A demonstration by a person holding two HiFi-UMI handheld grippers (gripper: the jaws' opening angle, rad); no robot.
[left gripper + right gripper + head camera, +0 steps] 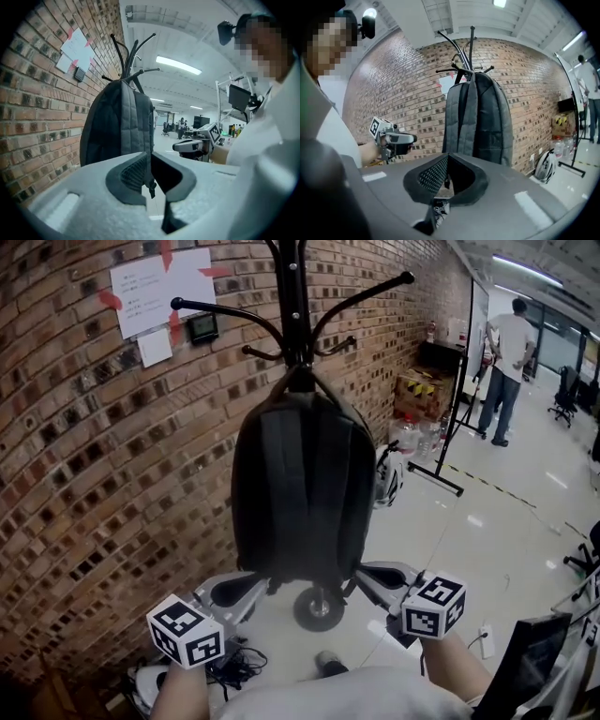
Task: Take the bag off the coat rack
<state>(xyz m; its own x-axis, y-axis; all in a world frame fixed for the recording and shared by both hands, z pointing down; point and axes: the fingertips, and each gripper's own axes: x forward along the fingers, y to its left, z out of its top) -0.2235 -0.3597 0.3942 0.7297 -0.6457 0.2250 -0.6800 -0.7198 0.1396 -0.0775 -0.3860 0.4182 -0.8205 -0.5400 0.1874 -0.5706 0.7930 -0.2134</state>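
Observation:
A black backpack (300,484) hangs by its top loop from the black coat rack (292,296) in front of a brick wall. My left gripper (258,585) is at the bag's lower left corner and my right gripper (361,576) at its lower right corner. In the left gripper view the jaws of the left gripper (150,159) meet at the tips, with the bag (117,126) just beyond. A thin strap end (150,186) dangles right under the tips. The right gripper (447,157) is shut too, below the bag (480,117). I cannot tell if either pinches a strap.
The rack's round base (319,607) stands on the glossy floor with cables (234,667) to its left. A white helmet (386,479), boxes (420,390) and a black floor stand (441,474) lie to the right. A person (506,362) stands far off.

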